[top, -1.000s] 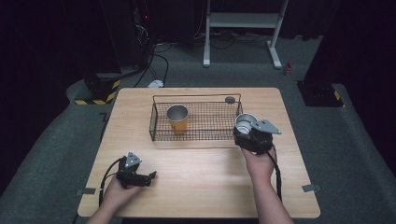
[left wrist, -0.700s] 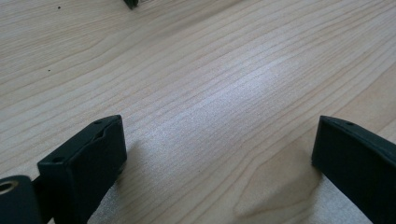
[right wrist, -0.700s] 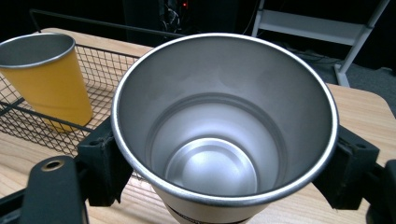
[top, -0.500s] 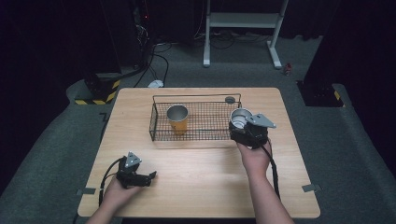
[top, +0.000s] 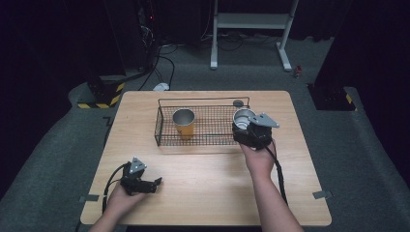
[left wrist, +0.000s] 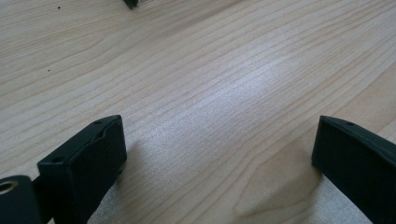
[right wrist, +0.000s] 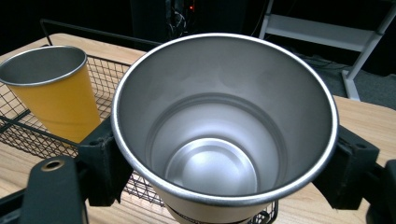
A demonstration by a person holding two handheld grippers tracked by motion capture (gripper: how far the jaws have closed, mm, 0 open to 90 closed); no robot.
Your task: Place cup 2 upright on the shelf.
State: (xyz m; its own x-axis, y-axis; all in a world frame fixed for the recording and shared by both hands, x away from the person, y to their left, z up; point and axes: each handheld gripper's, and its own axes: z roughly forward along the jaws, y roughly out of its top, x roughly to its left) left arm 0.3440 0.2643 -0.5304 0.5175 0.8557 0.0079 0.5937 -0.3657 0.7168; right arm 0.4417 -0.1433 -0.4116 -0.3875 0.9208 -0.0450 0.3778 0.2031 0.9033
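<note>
Right fingers (right wrist: 105, 163): clamped on the steel cup (right wrist: 224, 121) from both sides, cup upright, mouth up.
Cup place: held at the right end of the basket (top: 167, 104), over its near rim, right of the yellow cup (top: 183, 123).
Step, as I judge it: setting the cup into the basket.
Doing it well: keep it level, clear the wire rim, lower it well apart from the yellow cup, release once it rests.
Left gripper (top: 153, 183): spread, empty, low over the surface (top: 212, 188) at the near left.
</note>
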